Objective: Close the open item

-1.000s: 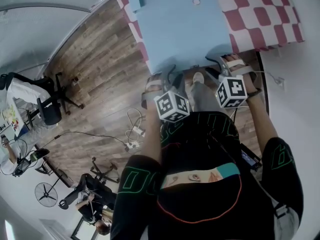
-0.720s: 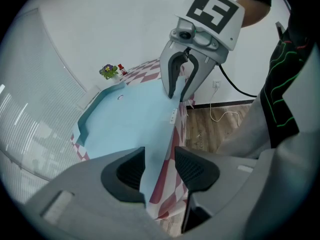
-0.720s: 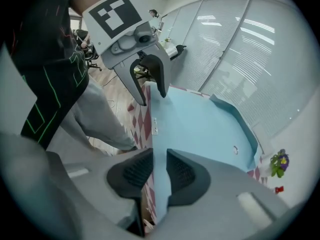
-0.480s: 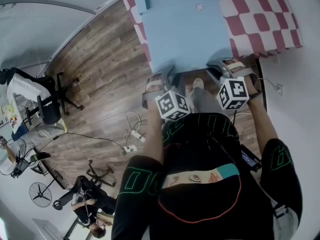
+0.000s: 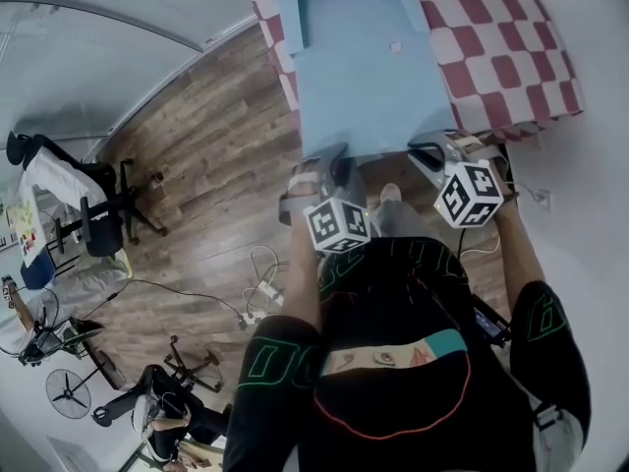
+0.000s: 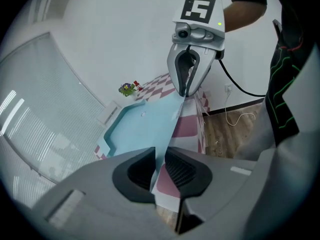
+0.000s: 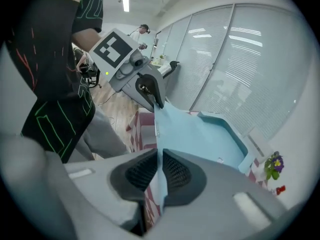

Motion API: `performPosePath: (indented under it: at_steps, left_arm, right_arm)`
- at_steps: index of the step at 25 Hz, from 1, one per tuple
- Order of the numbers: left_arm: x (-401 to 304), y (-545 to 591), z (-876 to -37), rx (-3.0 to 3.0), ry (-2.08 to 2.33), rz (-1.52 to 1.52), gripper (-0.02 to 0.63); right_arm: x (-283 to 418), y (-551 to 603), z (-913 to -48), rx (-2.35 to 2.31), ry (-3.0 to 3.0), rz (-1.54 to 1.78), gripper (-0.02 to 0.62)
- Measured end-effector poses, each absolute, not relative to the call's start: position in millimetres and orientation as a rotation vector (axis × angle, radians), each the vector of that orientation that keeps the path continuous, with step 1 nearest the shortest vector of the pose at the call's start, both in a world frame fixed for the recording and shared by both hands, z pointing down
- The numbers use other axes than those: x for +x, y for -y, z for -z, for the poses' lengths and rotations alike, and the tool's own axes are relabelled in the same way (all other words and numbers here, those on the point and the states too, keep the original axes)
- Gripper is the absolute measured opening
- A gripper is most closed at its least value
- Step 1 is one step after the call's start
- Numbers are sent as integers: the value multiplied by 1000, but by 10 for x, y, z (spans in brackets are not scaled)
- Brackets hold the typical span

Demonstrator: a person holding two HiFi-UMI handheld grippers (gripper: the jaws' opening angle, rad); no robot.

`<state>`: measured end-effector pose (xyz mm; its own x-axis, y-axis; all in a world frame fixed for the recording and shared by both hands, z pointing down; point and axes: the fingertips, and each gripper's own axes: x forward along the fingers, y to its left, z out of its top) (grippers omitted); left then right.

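The light-blue case [image 5: 359, 77] lies on the checkered tablecloth [image 5: 511, 57] of the table, at its left part. It is a flat, stiff item in one plain colour. Its flap [image 5: 369, 116] lies open toward the person and overhangs the near table edge. A small round fastener [image 5: 394, 46] sits on the flap.

The left gripper [image 5: 332, 157] is at the left of the flap's near edge. Its jaws are closing, with the edge between the pads and a narrow gap still showing beside it. The right gripper [image 5: 429, 153] is at the right of the same edge. Its jaws are closing too, and both pads already press on the sheet.

One second earlier, both grippers were at the same near edge and the far part of the case was cut off at the top of the head view. That part is now in view.

The far section of the case forms a shallow recessed tray [image 5: 344, 13] with raised walls. Its floor shows the same light blue. A small flower pot [image 6: 127, 88] stands on the cloth beyond the case.
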<state>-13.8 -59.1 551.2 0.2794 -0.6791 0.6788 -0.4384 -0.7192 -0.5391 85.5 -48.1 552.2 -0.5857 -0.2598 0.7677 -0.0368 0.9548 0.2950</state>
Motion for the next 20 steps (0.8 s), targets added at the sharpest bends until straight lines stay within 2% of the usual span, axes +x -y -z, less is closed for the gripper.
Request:
performPosePath:
  at_steps: [20]
  left_arm:
    - [-227,1310,-4621,-2081,-984,1272,38]
  right_arm:
    - [757,1202,-4612,381,2238,522,8]
